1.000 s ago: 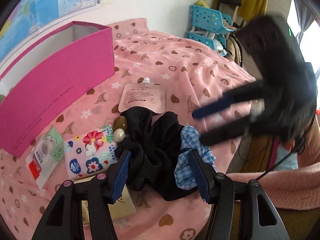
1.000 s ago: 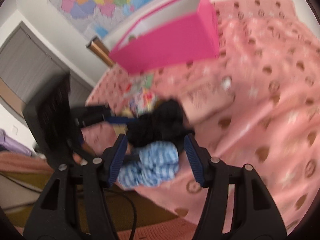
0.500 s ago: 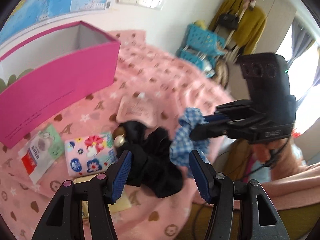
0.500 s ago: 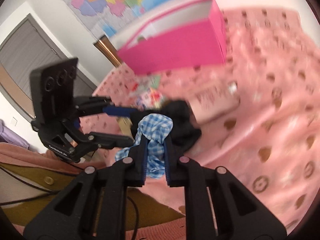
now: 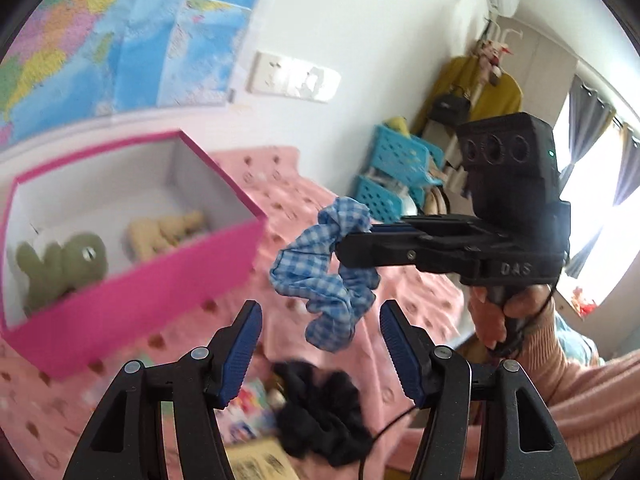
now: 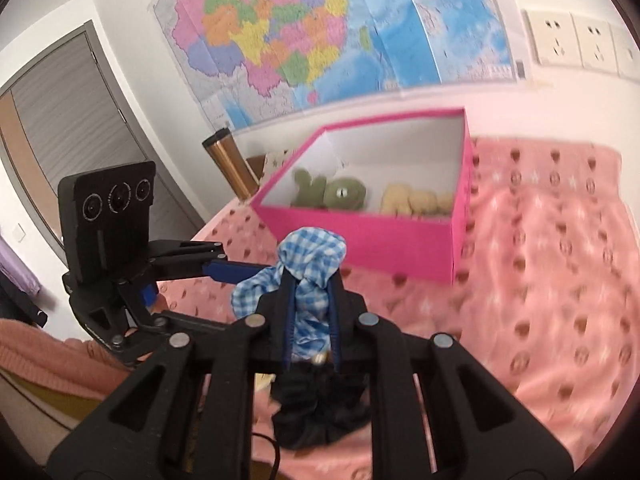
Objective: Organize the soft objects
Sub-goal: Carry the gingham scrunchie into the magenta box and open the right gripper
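Note:
A blue checked scrunchie hangs in the air above the pink bed, pinched in my right gripper, which is shut on it. My left gripper stands open below and in front of the scrunchie, with nothing between its fingers; in the right wrist view the left gripper reaches in from the left. A black scrunchie lies on the bedspread underneath. The pink box holds a green plush toy and a beige plush toy.
Flat packets lie on the pink bedspread near the black scrunchie. A map and sockets are on the wall. Blue baskets and a coat rack stand past the bed. A pink-sleeved hand holds the right gripper.
My right gripper shut on the blue checked scrunchie and lifted it off the bed. Both grippers rose and tilted up, so the box's inside now shows.

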### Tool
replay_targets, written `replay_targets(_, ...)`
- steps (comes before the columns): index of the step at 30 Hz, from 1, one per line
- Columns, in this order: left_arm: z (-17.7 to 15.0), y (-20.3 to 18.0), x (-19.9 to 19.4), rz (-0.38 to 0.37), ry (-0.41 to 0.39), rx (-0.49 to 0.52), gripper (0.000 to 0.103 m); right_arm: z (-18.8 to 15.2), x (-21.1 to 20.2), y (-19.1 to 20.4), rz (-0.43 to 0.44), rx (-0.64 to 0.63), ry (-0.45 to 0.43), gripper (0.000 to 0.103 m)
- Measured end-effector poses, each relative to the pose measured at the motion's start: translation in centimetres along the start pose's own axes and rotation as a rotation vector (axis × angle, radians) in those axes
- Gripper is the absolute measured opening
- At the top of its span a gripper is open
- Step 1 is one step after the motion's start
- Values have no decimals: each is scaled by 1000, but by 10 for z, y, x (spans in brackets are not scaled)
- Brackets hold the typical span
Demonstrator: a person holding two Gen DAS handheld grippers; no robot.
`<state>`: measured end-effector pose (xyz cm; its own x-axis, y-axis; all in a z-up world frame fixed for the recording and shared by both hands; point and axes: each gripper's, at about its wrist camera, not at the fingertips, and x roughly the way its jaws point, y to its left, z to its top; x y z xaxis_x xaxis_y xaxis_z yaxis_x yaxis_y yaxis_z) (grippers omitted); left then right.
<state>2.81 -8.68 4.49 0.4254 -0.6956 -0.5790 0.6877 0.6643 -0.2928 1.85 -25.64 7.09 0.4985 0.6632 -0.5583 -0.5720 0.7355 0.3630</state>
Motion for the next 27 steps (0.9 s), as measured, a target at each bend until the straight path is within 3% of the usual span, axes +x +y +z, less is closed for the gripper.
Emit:
replay_targets(6, 41, 24, 9, 55, -35, -5, 52, 51, 22, -12, 2, -18, -23, 16)
replay_targets(14, 74, 68, 34, 134, -10, -43, 40, 91, 62, -40, -35, 3, 9, 16)
replay_targets(23, 81, 107, 75, 177, 74, -127, 41, 98, 109, -82, -138, 64, 104, 22)
replay_targets(27, 78, 123, 89, 230, 104, -196, 56, 96, 122, -93, -252, 59, 132, 35)
